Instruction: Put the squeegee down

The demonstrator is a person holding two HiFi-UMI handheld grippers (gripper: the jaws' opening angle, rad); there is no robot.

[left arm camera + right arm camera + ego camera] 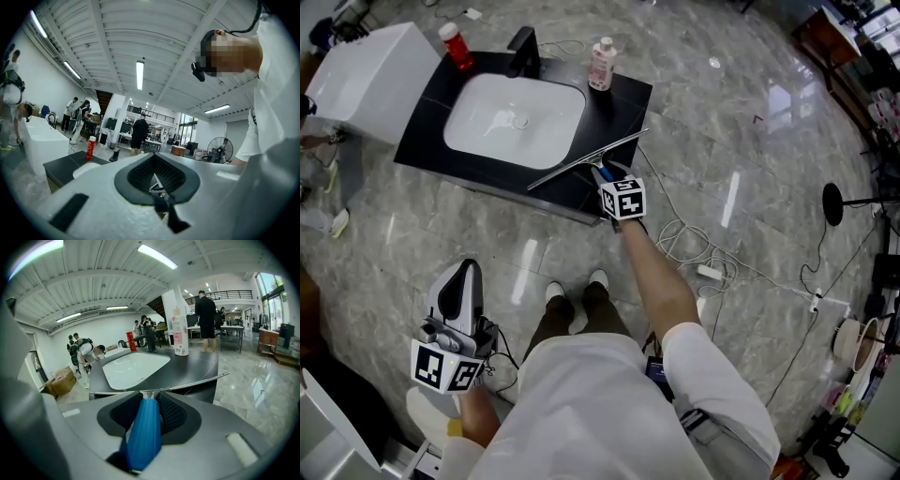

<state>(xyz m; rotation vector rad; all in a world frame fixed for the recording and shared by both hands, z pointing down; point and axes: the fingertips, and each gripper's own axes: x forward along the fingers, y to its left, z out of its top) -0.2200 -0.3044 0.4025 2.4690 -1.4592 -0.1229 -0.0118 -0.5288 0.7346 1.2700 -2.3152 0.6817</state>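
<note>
- The right gripper's (149, 404) fingers (171, 411) were pinching the squeegee (144, 437) by its blue ribbed handle, which ran lengthwise between the pads. That grip kept the tool from twisting and left the blade end free
- The squeegee's long metal blade (187, 384) stuck out beyond the fingertips and lay crosswise, roughly level, over the near edge of the black counter (197, 364)
- In the head view, the blade (586, 159) crossed the front right corner of the counter (623, 94), just beside the white sink basin (516, 120). Whether it touched the surface could not be told
- The person's right arm was stretched forward, seemingly to carry the right gripper (609, 183) over the counter so the tool could go onto the bare black strip rather than into the basin
- The task looked close to done: lowering and letting go remained, and a blade hanging over the edge might tip off
- The left gripper's (154, 176) fingers (138, 173) were pressed together on nothing. It hung low at the person's side (459, 300), well apart from the counter, apparently just kept out of the way
- The black faucet (523, 52), a red bottle (456, 45) and a pink-labelled bottle (602, 64) stood along the far edge, clear of the landing spot
</note>
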